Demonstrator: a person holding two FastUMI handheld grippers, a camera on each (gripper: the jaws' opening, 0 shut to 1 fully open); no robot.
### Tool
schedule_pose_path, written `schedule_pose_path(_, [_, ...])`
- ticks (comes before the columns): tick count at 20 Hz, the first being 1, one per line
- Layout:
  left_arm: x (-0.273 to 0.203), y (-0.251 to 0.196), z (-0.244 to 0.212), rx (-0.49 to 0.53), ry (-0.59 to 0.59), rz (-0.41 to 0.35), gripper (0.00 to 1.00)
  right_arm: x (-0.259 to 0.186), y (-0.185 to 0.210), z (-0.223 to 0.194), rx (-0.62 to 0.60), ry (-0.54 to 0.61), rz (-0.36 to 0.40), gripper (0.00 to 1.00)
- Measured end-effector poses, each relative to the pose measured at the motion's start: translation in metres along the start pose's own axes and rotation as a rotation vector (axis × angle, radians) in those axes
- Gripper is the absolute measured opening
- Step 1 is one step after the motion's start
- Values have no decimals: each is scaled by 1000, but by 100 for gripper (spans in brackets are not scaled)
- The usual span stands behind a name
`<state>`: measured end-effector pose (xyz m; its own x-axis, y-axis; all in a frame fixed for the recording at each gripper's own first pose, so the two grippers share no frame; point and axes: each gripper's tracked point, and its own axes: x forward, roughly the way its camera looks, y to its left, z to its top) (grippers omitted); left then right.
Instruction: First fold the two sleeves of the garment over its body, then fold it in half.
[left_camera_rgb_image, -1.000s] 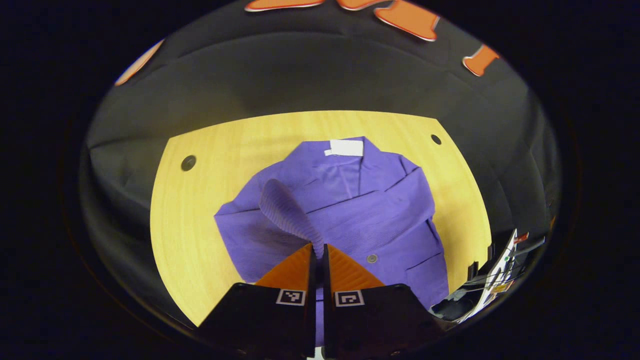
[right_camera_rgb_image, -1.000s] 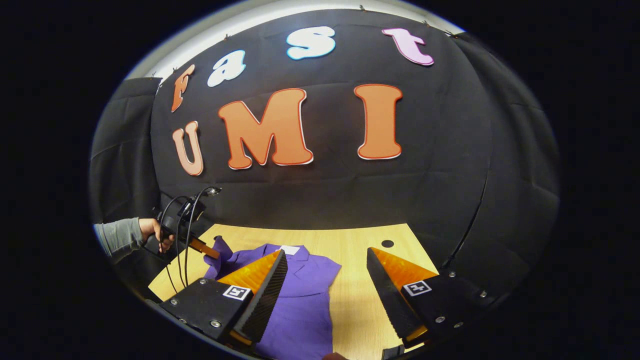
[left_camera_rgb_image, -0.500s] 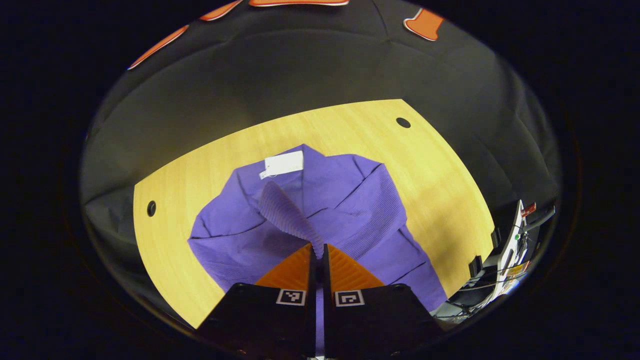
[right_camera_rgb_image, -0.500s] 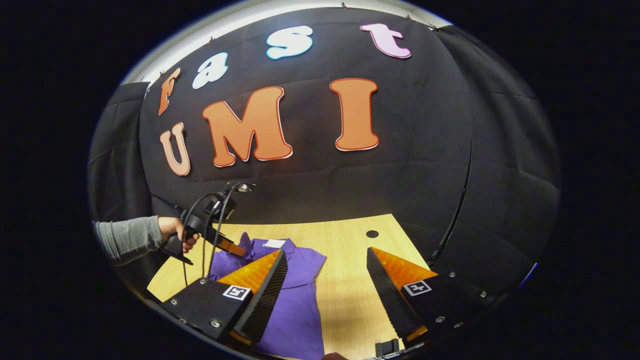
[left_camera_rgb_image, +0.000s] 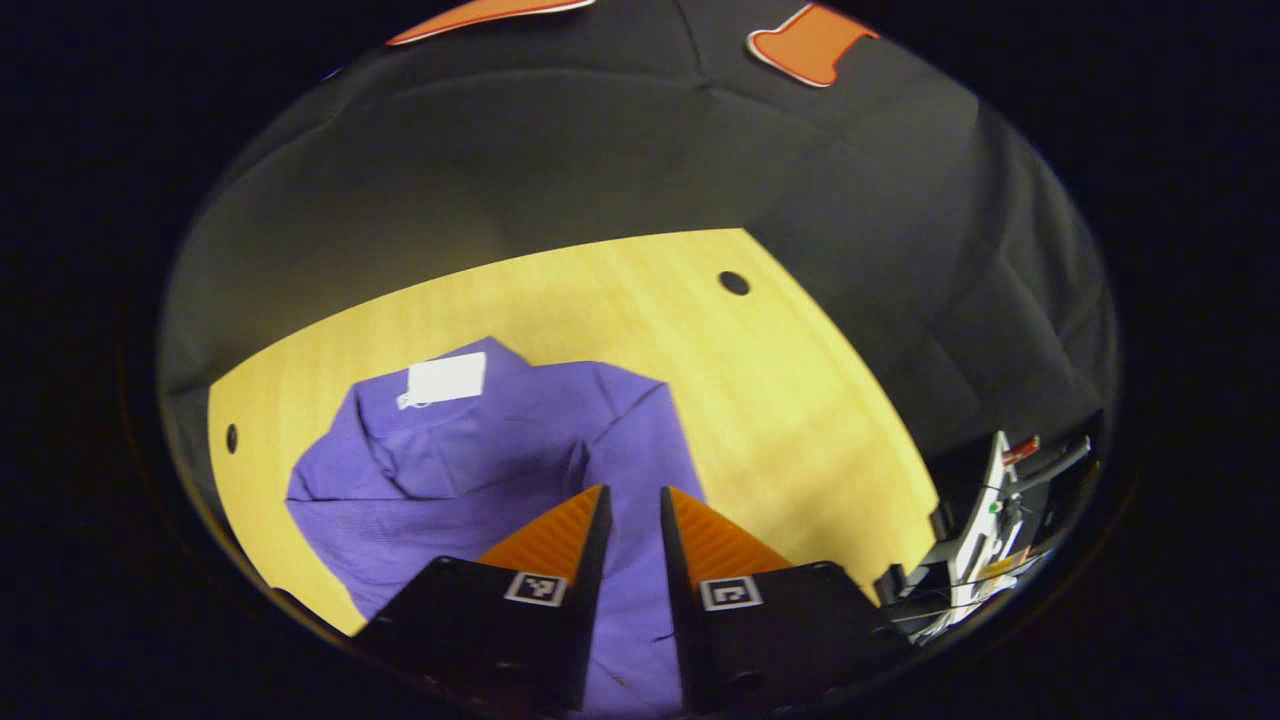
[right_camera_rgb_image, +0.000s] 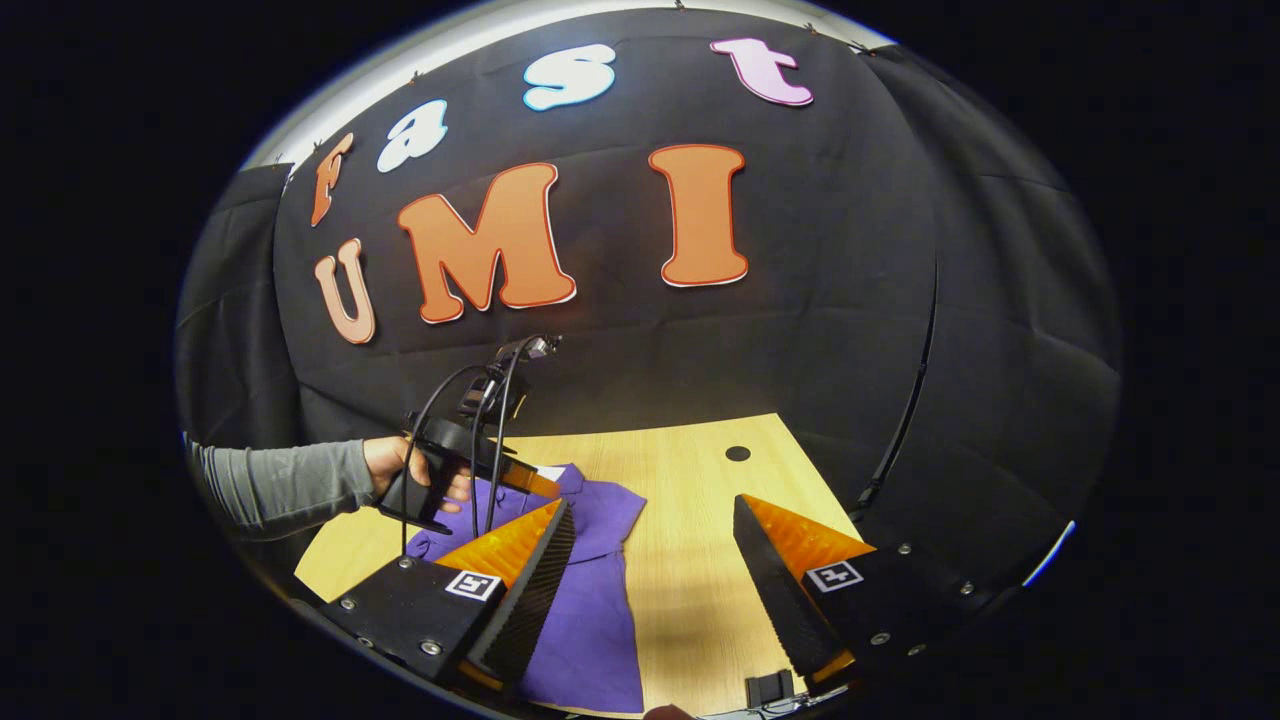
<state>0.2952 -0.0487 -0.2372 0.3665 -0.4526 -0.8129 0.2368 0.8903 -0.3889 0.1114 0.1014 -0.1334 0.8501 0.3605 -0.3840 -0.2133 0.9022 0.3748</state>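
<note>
The purple garment lies flat on the wooden table, its white tag at the collar. Both sleeves lie folded over its body. In the left gripper view my left gripper hovers just above the cloth, its fingers a little apart and holding nothing. The right gripper view shows that left gripper over the garment, held by a hand in a grey sleeve. My right gripper stands wide open above the garment's right edge and bare table, nothing between its fingers.
The table has round holes near its far corners. Black cloth walls close in behind and beside it. Equipment and cables sit off the table's right side. A small black clip sits at the near edge.
My left gripper carried the raised sleeve across the body, then opened; the sleeve now lies on the garment. The hand moved rightward. The right gripper stayed open, nearly still.
</note>
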Motion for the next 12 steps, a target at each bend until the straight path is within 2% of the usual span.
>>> schedule_pose_path(2, [-9, -7, 5, 38, -48, -30, 60, 0, 2, -2, 5, 4, 10, 95])
schedule_pose_path(4, [-28, -6, 5, 60, -88, -33, 81, 1, 5, -4, 2, 3, 23, 95])
schedule_pose_path(6, [-51, 10, 5, 72, -151, 25, 92, 5, 9, -8, -5, 3, 37, 95])
schedule_pose_path(9, [-93, 35, 5, 83, -291, 119, 94, 19, 27, -5, -13, -8, 48, 95])
schedule_pose_path(10, [-107, 44, 0, 79, -328, 148, 99, 25, 33, -3, -19, -19, 52, 95])
schedule_pose_path(12, [-133, 63, -17, 55, -366, 219, 99, 31, 48, 2, -35, -56, 81, 95])
